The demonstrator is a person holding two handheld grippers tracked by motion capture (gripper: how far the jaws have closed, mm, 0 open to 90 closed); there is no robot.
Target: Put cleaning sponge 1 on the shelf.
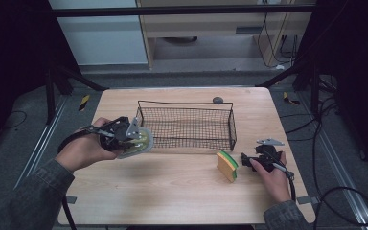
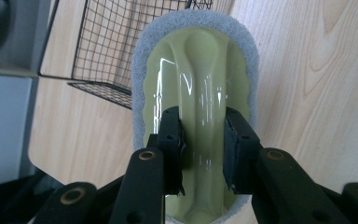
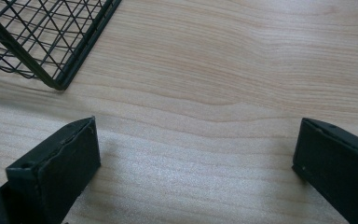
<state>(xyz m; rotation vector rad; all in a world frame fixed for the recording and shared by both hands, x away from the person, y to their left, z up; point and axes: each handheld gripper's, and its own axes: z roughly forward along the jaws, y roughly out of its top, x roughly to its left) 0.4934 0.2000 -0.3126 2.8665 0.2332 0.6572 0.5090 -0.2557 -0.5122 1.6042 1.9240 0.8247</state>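
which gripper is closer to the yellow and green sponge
Right. The right gripper sits just beside the sponge on the table, jaws open. The left gripper is across the table by the basket's left end, holding a scrubber.

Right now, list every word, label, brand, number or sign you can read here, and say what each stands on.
None can be read.
The green scrubber clamped in the left gripper bears no print.
The wire basket, the yellow and green sponge and the wooden table carry no lettering.
The striped black and yellow marks on the floor are plain stripes, without words.
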